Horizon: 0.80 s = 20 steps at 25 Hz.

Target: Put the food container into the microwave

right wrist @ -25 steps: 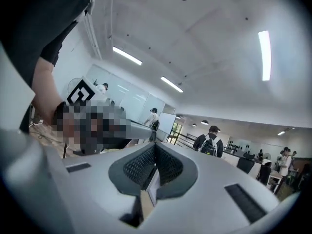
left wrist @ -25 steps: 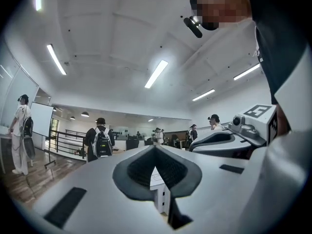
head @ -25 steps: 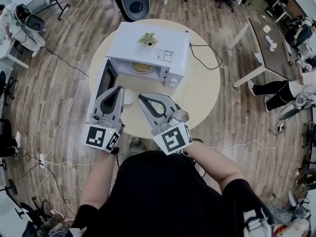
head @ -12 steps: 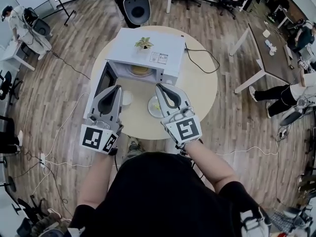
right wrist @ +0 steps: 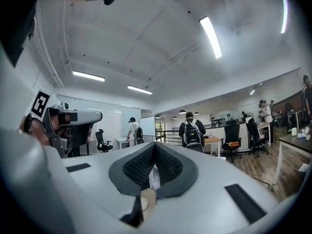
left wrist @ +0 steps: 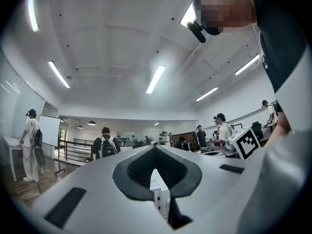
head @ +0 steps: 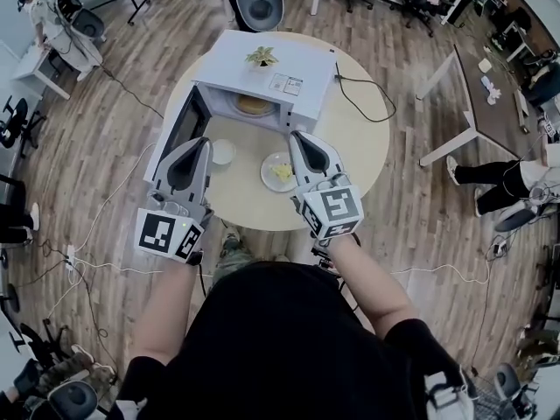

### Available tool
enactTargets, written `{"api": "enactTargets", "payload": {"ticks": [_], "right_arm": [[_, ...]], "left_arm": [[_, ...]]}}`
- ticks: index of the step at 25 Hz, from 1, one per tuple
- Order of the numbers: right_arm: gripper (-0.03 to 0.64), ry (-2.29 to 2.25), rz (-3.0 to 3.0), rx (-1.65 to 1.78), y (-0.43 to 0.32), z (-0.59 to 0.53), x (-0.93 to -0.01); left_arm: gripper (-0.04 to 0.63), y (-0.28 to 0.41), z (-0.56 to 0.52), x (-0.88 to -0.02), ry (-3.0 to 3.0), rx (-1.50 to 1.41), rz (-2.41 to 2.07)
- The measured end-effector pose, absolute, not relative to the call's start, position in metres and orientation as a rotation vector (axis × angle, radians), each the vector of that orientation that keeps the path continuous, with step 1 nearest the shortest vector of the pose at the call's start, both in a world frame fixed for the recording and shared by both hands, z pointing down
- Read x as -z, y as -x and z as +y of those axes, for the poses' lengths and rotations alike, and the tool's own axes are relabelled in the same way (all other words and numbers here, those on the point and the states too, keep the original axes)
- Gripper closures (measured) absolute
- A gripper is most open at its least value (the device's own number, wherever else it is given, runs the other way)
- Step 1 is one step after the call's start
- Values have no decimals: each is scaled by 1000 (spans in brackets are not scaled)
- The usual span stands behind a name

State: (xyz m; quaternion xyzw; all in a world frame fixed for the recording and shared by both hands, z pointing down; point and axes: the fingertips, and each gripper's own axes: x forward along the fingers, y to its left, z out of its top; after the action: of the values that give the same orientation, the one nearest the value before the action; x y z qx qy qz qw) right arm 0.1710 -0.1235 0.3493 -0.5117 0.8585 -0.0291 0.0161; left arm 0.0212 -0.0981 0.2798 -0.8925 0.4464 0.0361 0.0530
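Container (head: 280,171): just left of the right tool (head: 303,138), farther from the left tool (head: 200,143).
Tools: both closed, empty.
Microwave (head: 289,64): open, beyond container.

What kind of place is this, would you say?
Probably an open-plan office or lab: wheeled office chairs, long desks and a whiteboard stand around the round table holding the microwave.

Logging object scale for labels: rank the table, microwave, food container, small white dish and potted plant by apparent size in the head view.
1. round table
2. microwave
3. food container
4. small white dish and potted plant: too alike to rank; the plant sits higher, nearer the camera.
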Motion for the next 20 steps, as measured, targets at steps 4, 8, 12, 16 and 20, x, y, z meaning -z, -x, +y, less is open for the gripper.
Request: {"api": "enactTargets", "payload": {"ticks": [4, 8, 12, 16, 20], "right_arm": [[603, 1587, 2671, 47, -174, -115, -347], [603, 1585, 2677, 46, -177, -107, -348], [603, 1581, 2693, 32, -179, -97, -353], [603, 1567, 2697, 38, -179, -89, -358], [603, 1570, 2699, 46, -183, -83, -364]], "left_arm": [[577, -23, -89, -282, 2711, -115, 1381], [577, -26, -83, -282, 2712, -113, 1387], [577, -32, -77, -285, 2718, -98, 1380], [577, -37, -71, -287, 2719, -81, 1375], [577, -45, -64, -295, 2742, -55, 1372]]}}
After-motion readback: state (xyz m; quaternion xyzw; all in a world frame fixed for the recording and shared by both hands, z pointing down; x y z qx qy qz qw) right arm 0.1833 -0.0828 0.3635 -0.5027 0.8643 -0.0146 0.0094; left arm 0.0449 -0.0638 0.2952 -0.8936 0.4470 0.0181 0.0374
